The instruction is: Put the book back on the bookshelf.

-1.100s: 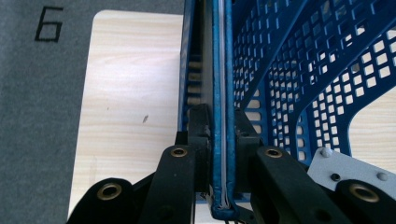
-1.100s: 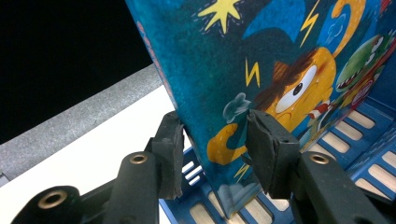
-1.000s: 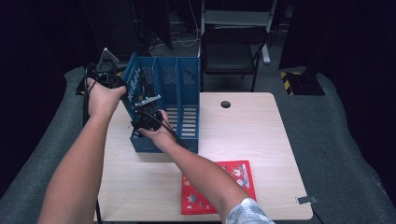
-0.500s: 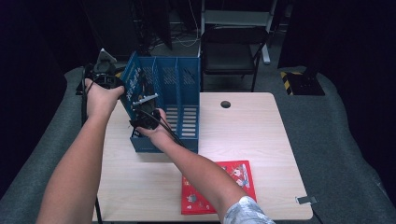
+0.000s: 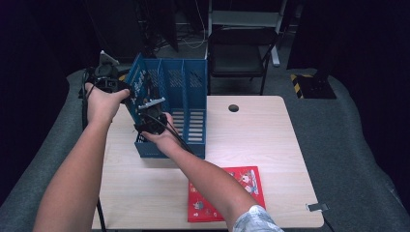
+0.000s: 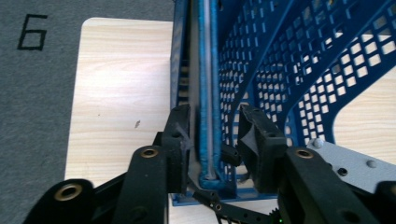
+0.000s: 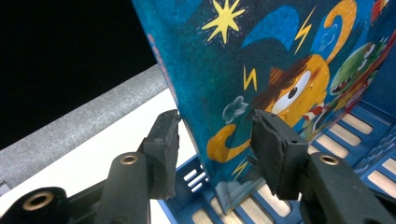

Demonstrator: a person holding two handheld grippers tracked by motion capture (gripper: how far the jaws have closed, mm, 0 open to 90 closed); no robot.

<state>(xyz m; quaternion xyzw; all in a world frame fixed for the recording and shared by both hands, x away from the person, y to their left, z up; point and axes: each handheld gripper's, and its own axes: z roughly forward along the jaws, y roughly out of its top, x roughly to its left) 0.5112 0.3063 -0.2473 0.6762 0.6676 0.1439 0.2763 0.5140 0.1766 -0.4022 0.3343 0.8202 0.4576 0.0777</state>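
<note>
Evidently, my right tool [image 7: 212, 140] stood spread astride the thin picture book [image 7: 285, 70], standing in the blue file rack's [image 5: 193, 92] leftmost slot. I judged it light, flexible, slick-covered; best pinched at the edge. My left tool [image 6: 212, 140] straddled the rack wall, spread, not clamping.

Book [image 7: 280, 70] top beyond frame edge

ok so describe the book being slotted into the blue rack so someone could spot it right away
Start at the blue perforated file rack standing on the left half of the wooden table. In its leftmost compartment a thin book stands on edge, between the jaws of both grippers. Its teal cover has yellow stars, lightning bolts and cartoon monsters, unlike the red book lying flat near the table's front edge.
</note>
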